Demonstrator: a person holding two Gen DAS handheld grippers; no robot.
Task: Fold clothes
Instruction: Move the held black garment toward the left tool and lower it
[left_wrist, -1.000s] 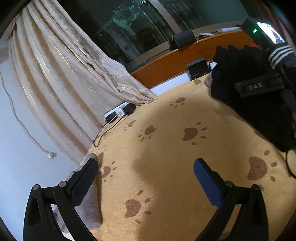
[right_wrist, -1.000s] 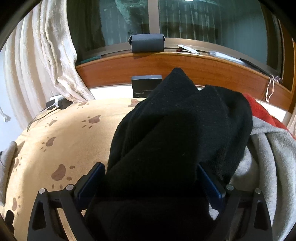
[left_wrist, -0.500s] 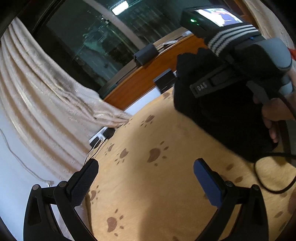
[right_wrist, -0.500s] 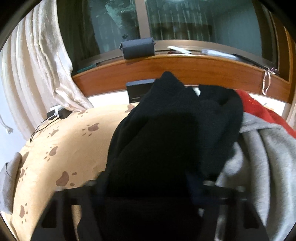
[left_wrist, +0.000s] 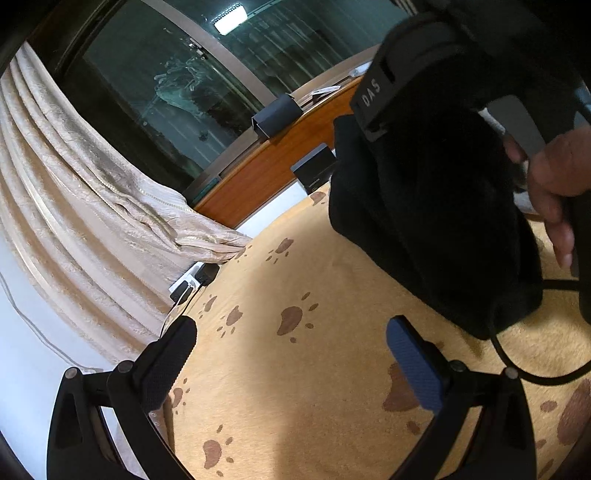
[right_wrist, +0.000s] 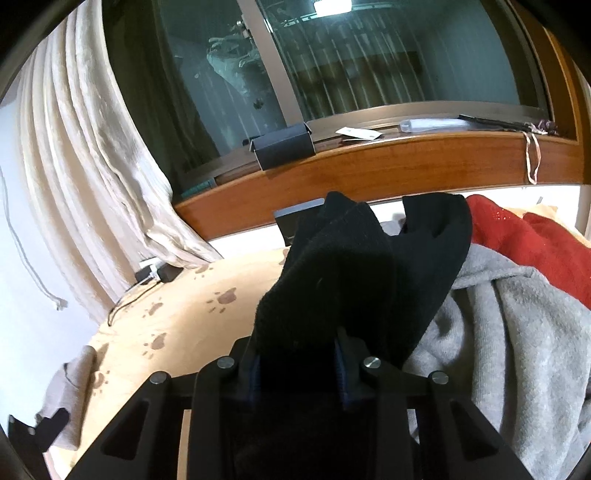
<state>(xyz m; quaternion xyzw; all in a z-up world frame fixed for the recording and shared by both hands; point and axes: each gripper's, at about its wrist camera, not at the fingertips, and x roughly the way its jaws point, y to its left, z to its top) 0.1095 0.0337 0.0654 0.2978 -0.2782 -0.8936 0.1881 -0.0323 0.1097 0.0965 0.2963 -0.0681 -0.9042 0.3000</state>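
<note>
Right claw (right_wrist: 297, 363) first, up close: its jaws are closing, and a thick bunch of black garment (right_wrist: 343, 273) sits squeezed between the blue pads, the knit rising out of the grip and draping forward and to the right. Just beside it on the right lies a grey fleece garment (right_wrist: 517, 332), and past that a red garment (right_wrist: 524, 240), the three piled touching one another. All of it rests on a tan blanket (right_wrist: 184, 295) printed with brown paw marks.

Over to the left wrist view: the left claw (left_wrist: 291, 360) stands wide open above the blanket, nothing between its pads. Ahead and to the right, the black garment hangs bunched against the right-hand tool, with the person's hand (left_wrist: 554, 192) wrapped around that handle and a black cable (left_wrist: 517, 365) looping down onto the blanket.

Farther back, a power strip (left_wrist: 192, 280) lies at the blanket's edge beside a cream curtain (left_wrist: 74, 192). Behind runs a wooden sill (right_wrist: 388, 166) carrying a dark box (right_wrist: 282, 149), and beyond it the dark window (right_wrist: 369, 59).
</note>
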